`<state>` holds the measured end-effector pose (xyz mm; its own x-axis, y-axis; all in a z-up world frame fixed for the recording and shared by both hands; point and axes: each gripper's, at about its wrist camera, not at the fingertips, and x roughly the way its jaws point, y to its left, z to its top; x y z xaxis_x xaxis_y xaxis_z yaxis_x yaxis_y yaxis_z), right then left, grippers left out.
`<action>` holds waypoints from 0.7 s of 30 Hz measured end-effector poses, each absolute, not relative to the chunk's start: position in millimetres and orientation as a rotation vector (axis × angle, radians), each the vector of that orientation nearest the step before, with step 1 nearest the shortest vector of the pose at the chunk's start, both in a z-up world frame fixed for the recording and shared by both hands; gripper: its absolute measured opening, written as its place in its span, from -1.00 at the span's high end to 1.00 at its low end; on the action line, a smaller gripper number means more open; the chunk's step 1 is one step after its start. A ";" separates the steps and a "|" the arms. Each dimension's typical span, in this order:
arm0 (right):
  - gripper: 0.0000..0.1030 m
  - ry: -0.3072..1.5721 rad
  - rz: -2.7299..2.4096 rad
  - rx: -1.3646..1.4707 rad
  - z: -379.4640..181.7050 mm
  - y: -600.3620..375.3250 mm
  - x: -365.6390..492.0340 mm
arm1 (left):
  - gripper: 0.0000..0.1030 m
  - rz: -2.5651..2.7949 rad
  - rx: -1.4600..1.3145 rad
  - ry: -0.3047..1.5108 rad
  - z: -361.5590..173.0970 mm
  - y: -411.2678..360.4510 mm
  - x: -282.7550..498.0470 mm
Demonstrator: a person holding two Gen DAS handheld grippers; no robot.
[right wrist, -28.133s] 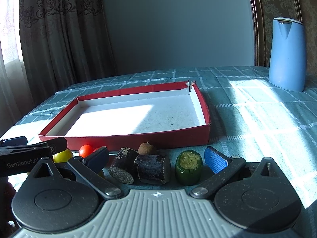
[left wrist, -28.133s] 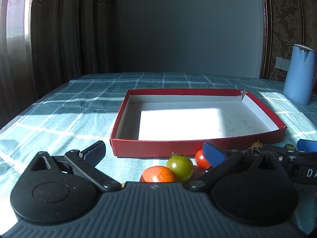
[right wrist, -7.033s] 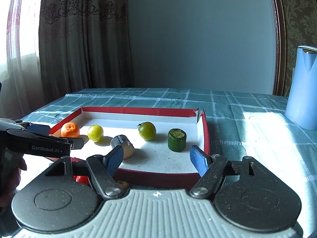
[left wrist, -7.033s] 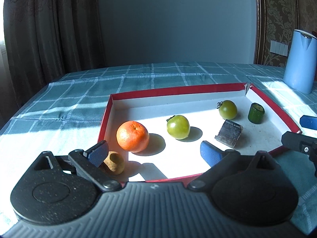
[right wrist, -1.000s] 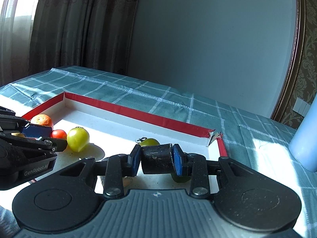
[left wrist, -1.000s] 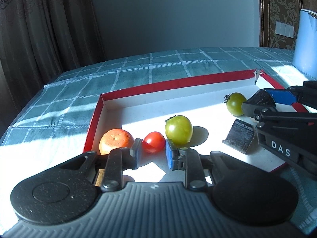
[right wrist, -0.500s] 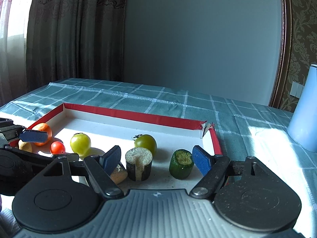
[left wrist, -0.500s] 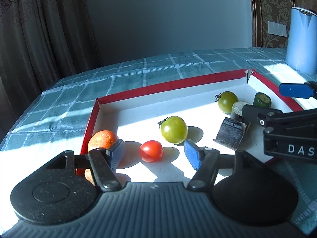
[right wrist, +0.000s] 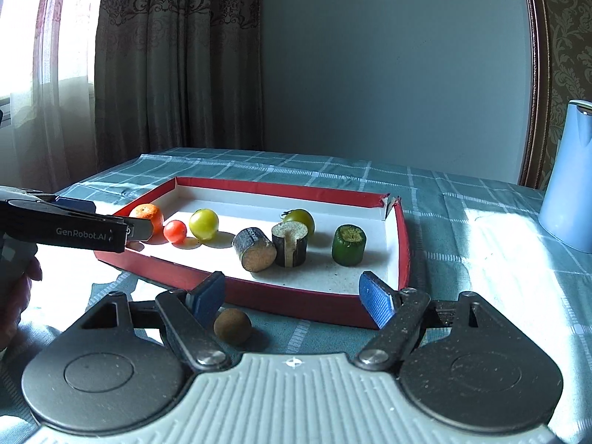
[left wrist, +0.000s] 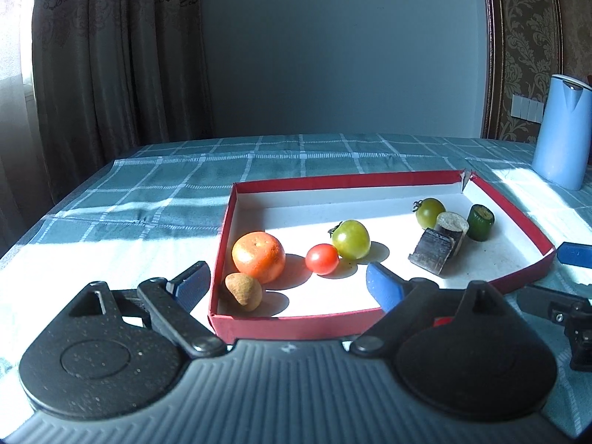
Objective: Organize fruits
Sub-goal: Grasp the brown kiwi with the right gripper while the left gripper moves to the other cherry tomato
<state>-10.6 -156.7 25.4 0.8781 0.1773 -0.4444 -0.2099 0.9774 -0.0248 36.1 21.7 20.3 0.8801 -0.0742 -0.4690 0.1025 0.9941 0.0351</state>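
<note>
A red box [left wrist: 370, 181] with a white floor sits on a table with a blue-green checked cloth [left wrist: 155, 185]. The fruits are inside it.

In the left wrist view, an orange [left wrist: 258, 257] sits at about 9 o'clock in the box, close to the left wall. A small brown fruit [left wrist: 244, 291] lies just below it, in the corner at 7 o'clock, touching or almost touching the orange. A red tomato [left wrist: 322, 258] is in the middle, right beside a yellow-green tomato [left wrist: 350, 239]. At about 2 o'clock are a dark green tomato [left wrist: 430, 212], a dark stump standing up [left wrist: 451, 226], a dark chunk lying on its side [left wrist: 432, 251] and a green chunk [left wrist: 480, 222]. The two dark pieces touch.

In the right wrist view, one more small brown ball [right wrist: 232, 326] lies outside the box on the cloth, just in front of the near wall, at 6 o'clock.

The left gripper [left wrist: 288, 286] is spread wide and holds nothing. It sits low in front of the box. The right gripper [right wrist: 292, 298] is spread wide too and holds nothing. The brown ball lies near its left finger.

A light blue jug [left wrist: 562, 133] stands on the table at 2 o'clock, well apart from the box.
</note>
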 end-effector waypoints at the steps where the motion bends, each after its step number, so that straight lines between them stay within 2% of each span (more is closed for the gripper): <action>1: -0.53 0.463 0.211 -0.082 23.8 -154.8 -12.3 | -0.81 -0.096 0.056 0.483 20.7 22.3 33.8; 10: -0.53 0.506 0.278 -0.125 15.5 -136.7 -12.2 | -0.87 -0.107 0.107 0.480 17.3 13.0 28.2; 13: -0.40 0.535 0.281 -0.129 13.1 -132.3 -6.2 | -0.90 -0.110 0.136 0.466 16.6 8.3 25.2; 16: -0.01 0.610 0.275 -0.171 5.6 -123.9 3.7 | -0.92 -0.120 0.156 0.454 16.4 4.3 22.4; 18: 0.33 0.619 0.290 -0.143 5.1 -125.8 5.7 | -0.94 -0.117 0.178 0.446 15.5 1.3 21.1; 20: 0.42 0.620 0.293 -0.131 4.7 -127.9 5.7 | -0.94 -0.123 0.187 0.445 14.8 -0.8 20.3; 21: 0.53 0.616 0.295 -0.130 4.8 -128.0 5.1 | -0.94 -0.128 0.190 0.445 14.6 -1.7 19.4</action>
